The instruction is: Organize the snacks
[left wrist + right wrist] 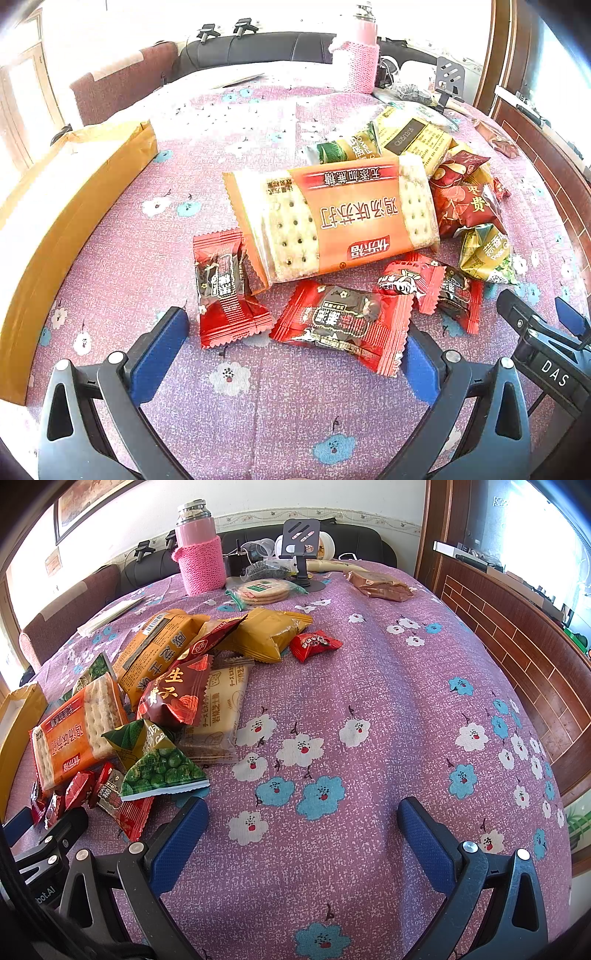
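Three red candies (341, 326) — one cracker pack (332, 214).

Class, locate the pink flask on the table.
The pink flask stands upright at the table's far edge, upper left in the right wrist view, just left of the round crackers.

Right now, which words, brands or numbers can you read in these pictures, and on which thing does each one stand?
"DAS": on the body of the right hand-held gripper.
"bot.AI", start cut off: on the left hand-held gripper.
"鸡汤味苏打" and "无添加蔗糖": on the orange cracker pack.
"生" and "子": on the dark red packet.
"岩烧芝士脆": on the beige biscuit pack.
Barcode on the orange bag and the red candies' print: too small to read.
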Tool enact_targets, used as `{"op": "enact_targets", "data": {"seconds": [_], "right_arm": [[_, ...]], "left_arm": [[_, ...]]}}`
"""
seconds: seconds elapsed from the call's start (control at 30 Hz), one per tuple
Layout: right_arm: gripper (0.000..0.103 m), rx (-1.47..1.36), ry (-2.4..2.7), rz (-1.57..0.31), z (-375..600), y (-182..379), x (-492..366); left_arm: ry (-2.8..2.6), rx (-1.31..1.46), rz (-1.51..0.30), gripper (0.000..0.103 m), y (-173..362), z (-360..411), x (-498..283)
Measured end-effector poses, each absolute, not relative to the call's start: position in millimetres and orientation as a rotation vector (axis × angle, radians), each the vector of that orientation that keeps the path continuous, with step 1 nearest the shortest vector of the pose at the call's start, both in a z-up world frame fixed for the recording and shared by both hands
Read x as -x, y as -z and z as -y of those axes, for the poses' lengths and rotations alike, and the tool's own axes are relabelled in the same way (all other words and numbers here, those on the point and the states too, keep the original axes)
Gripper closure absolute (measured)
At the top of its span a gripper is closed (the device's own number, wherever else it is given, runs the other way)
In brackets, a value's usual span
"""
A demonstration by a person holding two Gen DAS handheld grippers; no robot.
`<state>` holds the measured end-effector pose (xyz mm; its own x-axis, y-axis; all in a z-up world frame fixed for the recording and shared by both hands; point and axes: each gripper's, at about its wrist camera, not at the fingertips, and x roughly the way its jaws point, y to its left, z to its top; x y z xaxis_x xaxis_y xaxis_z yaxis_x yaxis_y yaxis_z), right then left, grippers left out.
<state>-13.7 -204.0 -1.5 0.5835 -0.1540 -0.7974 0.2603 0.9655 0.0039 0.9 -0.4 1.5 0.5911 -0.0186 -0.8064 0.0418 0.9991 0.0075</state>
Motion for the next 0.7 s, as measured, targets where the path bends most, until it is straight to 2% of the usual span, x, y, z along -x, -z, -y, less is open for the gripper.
{"op": "enact_targets", "data": {"seconds": [0.7], "right_arm": [[0.0,-0.125,0.243,-0.917,201.7,1.8,4.4]], "left_arm": [[0.035,-0.025,-0.939,0.0,-1.6,-0.9,-2.1]]}}
